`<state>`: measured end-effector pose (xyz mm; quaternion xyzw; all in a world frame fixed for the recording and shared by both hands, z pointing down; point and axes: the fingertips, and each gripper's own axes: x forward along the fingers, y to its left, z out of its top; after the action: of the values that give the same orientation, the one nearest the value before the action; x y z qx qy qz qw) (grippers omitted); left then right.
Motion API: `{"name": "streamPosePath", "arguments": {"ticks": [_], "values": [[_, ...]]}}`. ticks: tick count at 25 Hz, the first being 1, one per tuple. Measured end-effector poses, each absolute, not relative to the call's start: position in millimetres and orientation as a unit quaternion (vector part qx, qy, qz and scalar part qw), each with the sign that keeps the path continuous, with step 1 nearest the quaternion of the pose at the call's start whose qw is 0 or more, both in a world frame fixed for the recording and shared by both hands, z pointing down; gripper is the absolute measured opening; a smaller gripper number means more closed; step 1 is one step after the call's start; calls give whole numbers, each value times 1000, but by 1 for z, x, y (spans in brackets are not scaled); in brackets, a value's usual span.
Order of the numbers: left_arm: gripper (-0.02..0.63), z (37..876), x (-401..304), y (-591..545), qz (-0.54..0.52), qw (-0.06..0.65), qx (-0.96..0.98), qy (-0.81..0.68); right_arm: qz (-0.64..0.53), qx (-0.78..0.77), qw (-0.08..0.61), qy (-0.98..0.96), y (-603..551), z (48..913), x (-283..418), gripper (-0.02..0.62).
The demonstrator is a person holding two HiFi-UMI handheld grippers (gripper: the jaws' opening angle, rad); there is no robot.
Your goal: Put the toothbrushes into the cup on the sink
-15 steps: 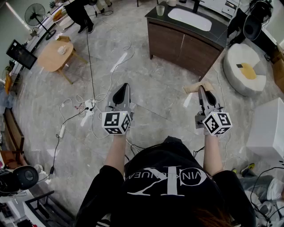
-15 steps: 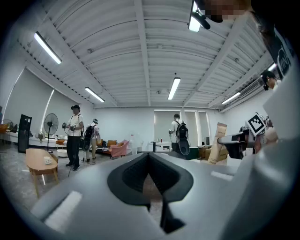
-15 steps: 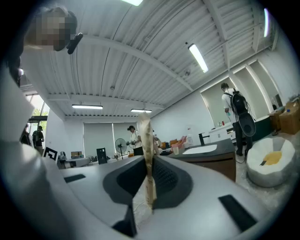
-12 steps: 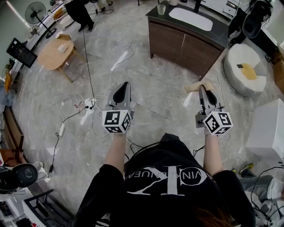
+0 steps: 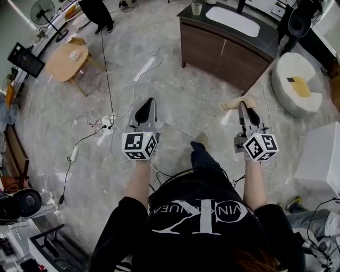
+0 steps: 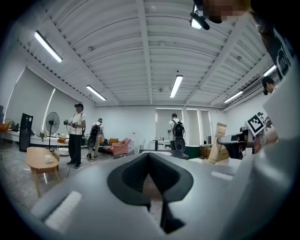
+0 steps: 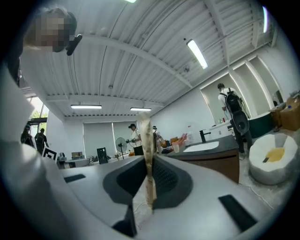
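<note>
My right gripper [image 5: 243,107] is shut on a flat beige packet [image 5: 234,104] that juts left from its jaws over the floor. In the right gripper view the packet [image 7: 146,140] stands edge-on between the pads. Whether it holds toothbrushes I cannot see. My left gripper [image 5: 147,104] is shut with nothing in it; its jaw tips meet in the left gripper view [image 6: 148,157]. A translucent cup [image 5: 196,8] stands at the left end of a dark counter with a white sink [image 5: 232,14], far ahead of both grippers. The cup [image 7: 176,147] also shows in the right gripper view.
The brown sink cabinet [image 5: 223,53] stands ahead on a grey stone floor. Cables and a power strip [image 5: 106,127] lie to the left. A round wooden table [image 5: 66,61], a white beanbag [image 5: 295,82] and a white box [image 5: 321,154] flank the way. A person [image 5: 98,13] stands far left.
The whole view has slid toward the sink cabinet, and a foot has come forward between the grippers. Both grippers keep their pose, the right still gripping the beige packet.
</note>
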<state>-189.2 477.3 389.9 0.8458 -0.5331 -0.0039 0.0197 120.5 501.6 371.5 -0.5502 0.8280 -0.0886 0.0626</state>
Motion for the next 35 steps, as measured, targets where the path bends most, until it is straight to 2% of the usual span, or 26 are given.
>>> {"name": "streamPosePath", "arguments": {"ticks": [35], "values": [[12,412,-102,198,23,41,829,-557,-124,-504,45,853,197,395,190,43]]}}
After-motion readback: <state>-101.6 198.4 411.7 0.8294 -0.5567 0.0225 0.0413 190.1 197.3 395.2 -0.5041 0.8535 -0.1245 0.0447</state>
